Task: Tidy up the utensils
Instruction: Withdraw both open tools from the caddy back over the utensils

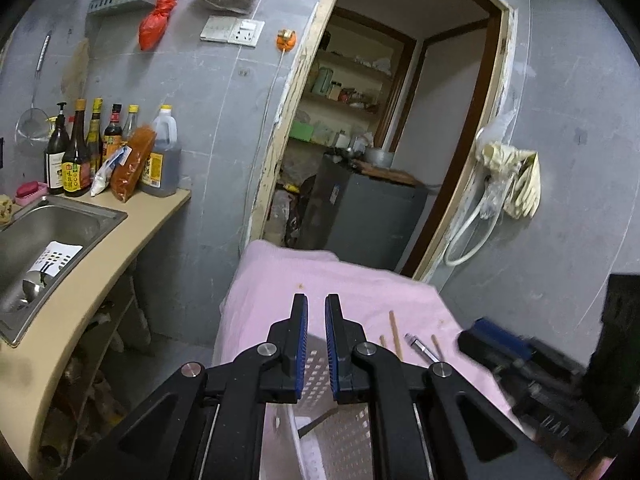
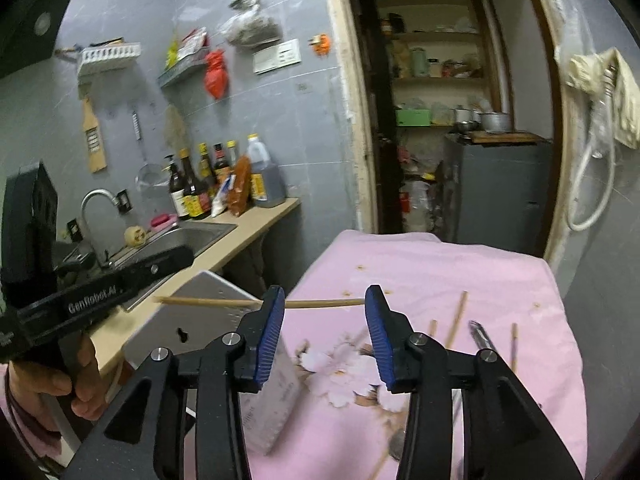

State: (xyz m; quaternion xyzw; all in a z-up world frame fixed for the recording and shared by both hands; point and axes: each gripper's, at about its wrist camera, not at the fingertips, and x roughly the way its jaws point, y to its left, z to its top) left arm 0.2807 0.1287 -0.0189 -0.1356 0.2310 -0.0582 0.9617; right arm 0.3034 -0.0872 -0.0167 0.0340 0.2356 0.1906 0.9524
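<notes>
Right gripper [image 2: 325, 306] jaws apart, chopstick [image 2: 320, 303] crossing above basket [image 2: 208, 312].

A matt pink cloth with a printed flower pattern [image 2: 440, 280] covered the table, soft and slightly creased, and on it lay pale, unvarnished wooden chopsticks [image 2: 456, 320] beside a shiny metal utensil handle [image 2: 482, 338]. The white perforated plastic basket [image 1: 340, 432] looked smooth with a dull sheen, while the matt black plastic grippers carried ribbed blue rubbery pads [image 2: 270, 336] and bright metal pivot pins. To the side, the brushed stainless-steel sink [image 1: 60, 220] sat in a smooth beige countertop [image 1: 120, 248] against a rough grey wall.
</notes>
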